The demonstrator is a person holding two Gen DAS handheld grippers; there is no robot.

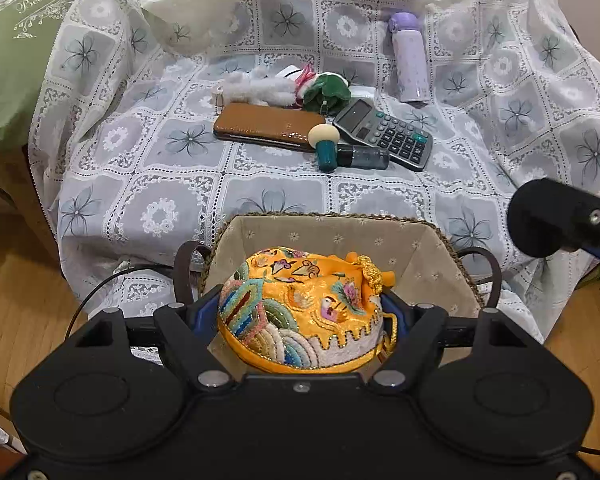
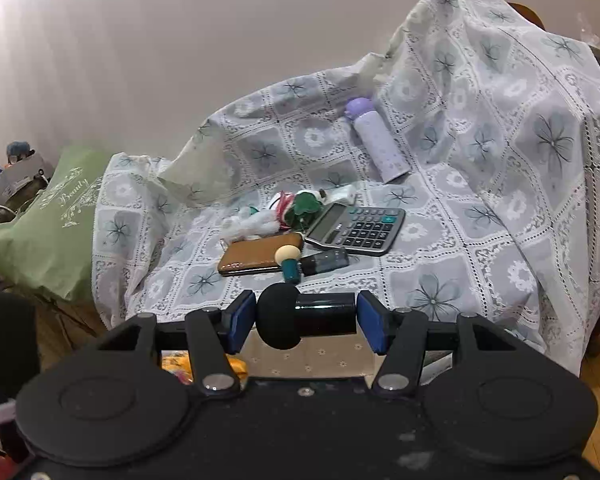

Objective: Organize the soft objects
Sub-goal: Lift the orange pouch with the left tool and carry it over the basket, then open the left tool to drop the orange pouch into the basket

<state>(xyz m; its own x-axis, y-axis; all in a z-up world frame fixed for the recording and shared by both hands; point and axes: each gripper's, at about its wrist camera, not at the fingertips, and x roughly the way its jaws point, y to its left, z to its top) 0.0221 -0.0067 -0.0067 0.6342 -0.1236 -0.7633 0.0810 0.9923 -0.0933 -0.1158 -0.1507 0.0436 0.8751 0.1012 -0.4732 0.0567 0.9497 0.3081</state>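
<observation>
My left gripper [image 1: 300, 314] is shut on a yellow embroidered pouch [image 1: 300, 304], pressed between its blue pads. It hangs over the near end of a fabric-lined woven basket [image 1: 420, 248]. My right gripper [image 2: 306, 320] is shut on a black sponge-headed applicator [image 2: 284, 316], which lies crosswise from pad to pad above the basket [image 2: 320, 356]. That applicator [image 1: 540, 220] also shows at the right edge of the left wrist view. On the cloth beyond lie a white plush toy [image 1: 256, 88] and a green plush toy [image 1: 326, 90].
A flower-patterned cloth [image 1: 140, 152] covers the seat. On it lie a brown wallet [image 1: 266, 124], a calculator [image 1: 384, 132], a teal mushroom-shaped sponge [image 1: 325, 144] beside a dark cap [image 1: 364, 157], and a purple bottle [image 1: 408, 56]. A green pillow [image 1: 16, 48] sits left. Wooden floor lies below.
</observation>
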